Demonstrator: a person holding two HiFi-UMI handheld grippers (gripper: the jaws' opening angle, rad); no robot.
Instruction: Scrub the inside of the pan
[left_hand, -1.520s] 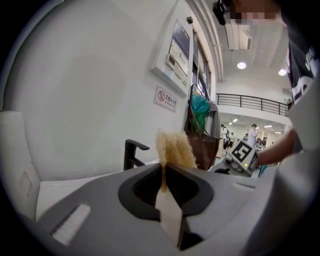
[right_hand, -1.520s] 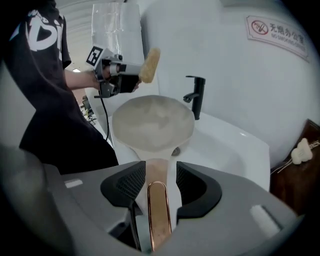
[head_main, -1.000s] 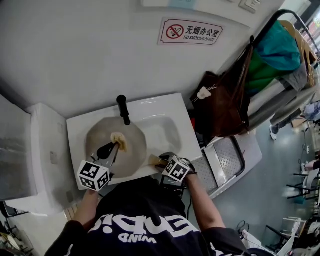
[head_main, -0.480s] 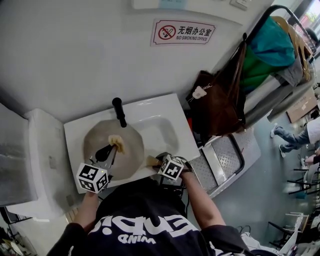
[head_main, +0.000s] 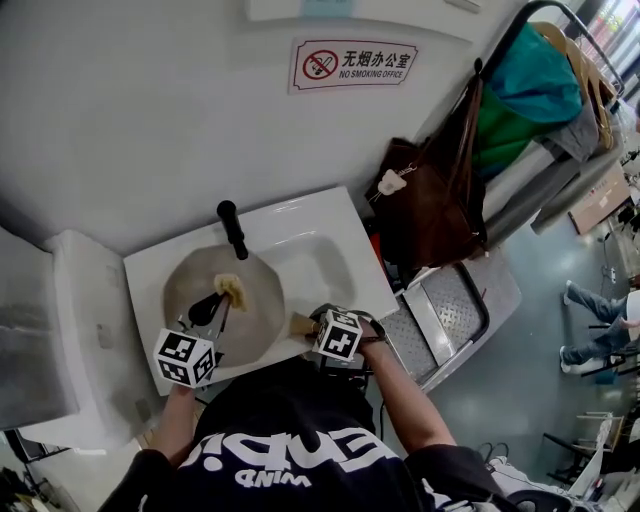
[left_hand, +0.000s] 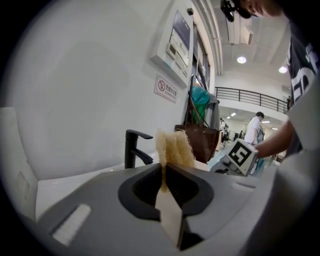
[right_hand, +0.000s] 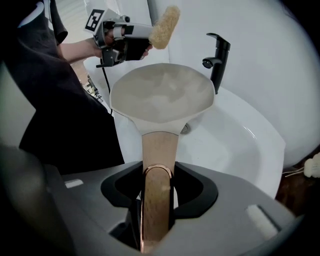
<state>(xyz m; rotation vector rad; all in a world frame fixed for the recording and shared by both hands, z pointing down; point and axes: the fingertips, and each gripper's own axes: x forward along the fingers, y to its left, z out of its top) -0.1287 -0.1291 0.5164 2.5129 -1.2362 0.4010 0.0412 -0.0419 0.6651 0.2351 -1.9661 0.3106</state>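
Pinching the pan's wooden handle (right_hand: 159, 150) between its fingers, the right gripper (right_hand: 158, 187) held the beige pan (right_hand: 162, 95) over the white sink (right_hand: 240, 145), its bowl reaching toward 12 o'clock in the right gripper view. The left gripper (left_hand: 167, 187) had its fingers pressed onto a yellow loofah sponge (left_hand: 173, 147), which hovered above the pan's far rim at 12 o'clock, apart from it. A black faucet (right_hand: 217, 55) stood behind the pan at 1 o'clock. In the head view, a brown bag (head_main: 430, 215) hung at the sink's 2 o'clock.
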